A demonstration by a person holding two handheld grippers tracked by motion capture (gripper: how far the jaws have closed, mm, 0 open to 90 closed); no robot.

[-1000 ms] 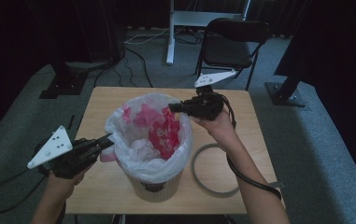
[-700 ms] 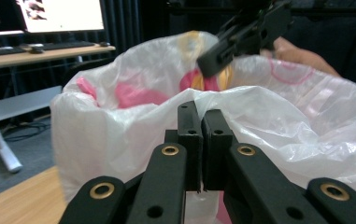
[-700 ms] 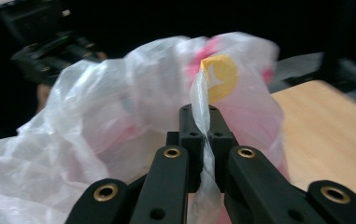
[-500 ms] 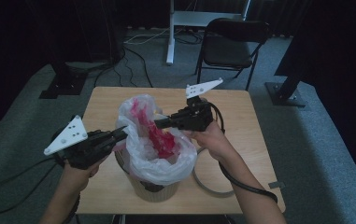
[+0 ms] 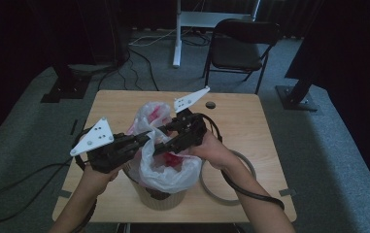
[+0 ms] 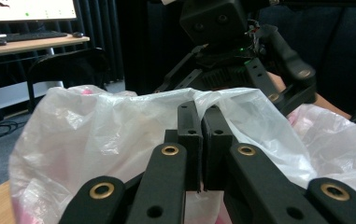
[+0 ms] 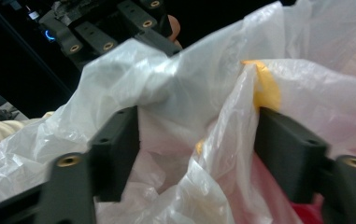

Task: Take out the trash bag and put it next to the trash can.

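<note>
No writing can be read on the clear plastic bag (image 5: 165,167), which lines a pale bin (image 5: 163,199) at the near edge of the wooden table (image 5: 250,126) with red items inside. The left gripper (image 5: 143,138) reaches in level from the left, jaws pinched tight on the bag's rim. The right gripper (image 5: 160,141) angles down from the right; its jaws have just been opening and stand apart, film loose between them.

A translucent white bag (image 5: 165,167) holds pink-red contents; black tongs (image 5: 149,137).
</note>
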